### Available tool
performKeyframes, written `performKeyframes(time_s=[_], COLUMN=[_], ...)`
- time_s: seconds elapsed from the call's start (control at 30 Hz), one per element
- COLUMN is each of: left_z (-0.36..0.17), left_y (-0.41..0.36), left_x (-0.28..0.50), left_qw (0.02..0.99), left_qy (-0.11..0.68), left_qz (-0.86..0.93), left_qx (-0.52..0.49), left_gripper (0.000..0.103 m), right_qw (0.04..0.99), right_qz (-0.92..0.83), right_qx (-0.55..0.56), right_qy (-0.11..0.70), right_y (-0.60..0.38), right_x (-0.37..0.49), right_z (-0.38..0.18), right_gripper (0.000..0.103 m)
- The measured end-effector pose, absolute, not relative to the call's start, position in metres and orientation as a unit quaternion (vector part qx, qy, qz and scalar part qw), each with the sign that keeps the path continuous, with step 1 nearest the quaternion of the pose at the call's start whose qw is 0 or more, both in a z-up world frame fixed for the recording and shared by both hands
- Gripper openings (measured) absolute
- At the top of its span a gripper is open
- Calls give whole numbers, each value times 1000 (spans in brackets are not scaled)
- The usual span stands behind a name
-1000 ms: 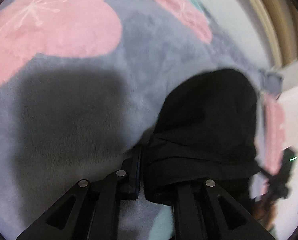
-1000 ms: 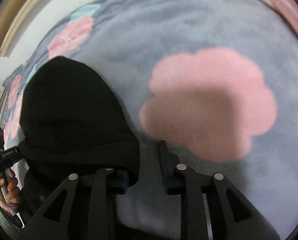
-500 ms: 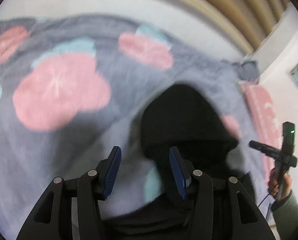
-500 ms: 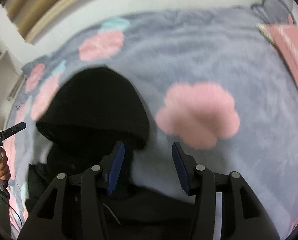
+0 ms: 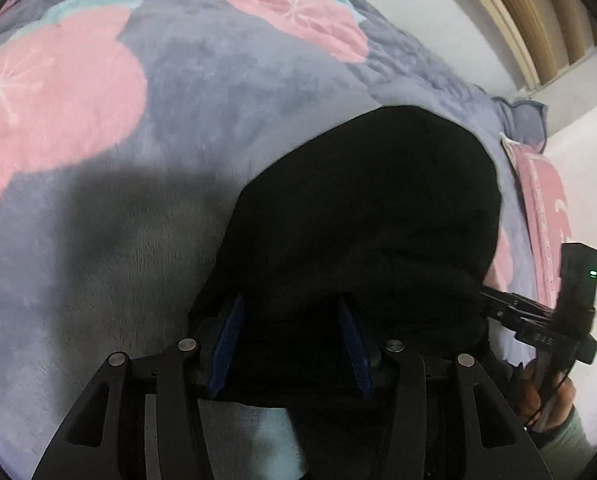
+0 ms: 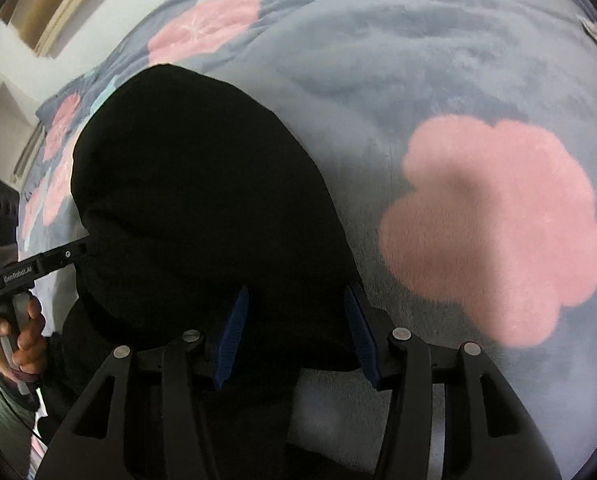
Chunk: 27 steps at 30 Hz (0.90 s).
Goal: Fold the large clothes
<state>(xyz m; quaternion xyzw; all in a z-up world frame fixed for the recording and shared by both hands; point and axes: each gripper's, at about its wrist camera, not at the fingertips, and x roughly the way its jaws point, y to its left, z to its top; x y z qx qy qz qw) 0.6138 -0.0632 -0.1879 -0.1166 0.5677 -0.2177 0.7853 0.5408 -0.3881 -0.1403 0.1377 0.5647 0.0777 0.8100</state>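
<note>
A black garment with a rounded hood (image 5: 370, 216) lies on a grey fleece blanket (image 5: 170, 128) with pink flowers. My left gripper (image 5: 290, 340) is open, its blue pads spread over the hood's near left edge. The same garment (image 6: 194, 200) fills the left of the right wrist view. My right gripper (image 6: 296, 332) is open, its pads spread over the hood's near right edge. Neither gripper pinches cloth. Each gripper shows in the other's view: the right one (image 5: 554, 320) and the left one (image 6: 22, 268).
The blanket (image 6: 438, 80) covers a bed. A pink pillow (image 5: 546, 208) lies at the far right. A white wall and a wooden frame (image 5: 538, 20) run behind the bed.
One second ago both grippers were shut on the garment's edges. They let go, opened and lifted back, and now hover low over the hood with jaws spread.
</note>
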Motion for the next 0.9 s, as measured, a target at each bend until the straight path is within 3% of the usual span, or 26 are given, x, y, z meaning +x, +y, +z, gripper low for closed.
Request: performKeyframes(time_s=[0.2, 0.23, 0.27, 0.3, 0.37, 0.77, 0.83, 0.87, 0.9], left_z=[-126, -113, -100, -92, -82, -168, -172, -170, -167], left_y=[-58, -55, -52, -50, -49, -80, -85, -89, -92], left_x=[598, 598, 601, 604, 618, 704, 703, 699, 694], left_qw=[814, 817, 819, 819, 819, 701, 700, 705, 708], left_qy=[517, 506, 496, 490, 487, 592, 587, 582, 575], left_qz=[-256, -267, -279, -288, -295, -374, -383, -387, -394], left_qx=[-66, -68, -71, -73, -75, -139, -135, -123, -111], left_gripper=[50, 51, 56, 71, 81, 80, 64, 44, 27], right_qw=[823, 828, 830, 832, 838, 760, 753, 756, 759], right_qz=[113, 127, 133, 136, 138, 236, 253, 265, 274], right_qx=[106, 103, 100, 95, 80, 166, 173, 163, 152], right_qy=[546, 537, 533, 529, 522, 581, 582, 576, 571], right_y=[-392, -394, -395, -396, -397, -394, -387, -380, -373], right_x=[540, 544, 549, 554, 569, 659, 658, 657, 651], right_z=[-94, -83, -77, -72, -66, -141, -147, -143, -137], right_gripper=[55, 59, 63, 73, 77, 77, 77, 72, 51])
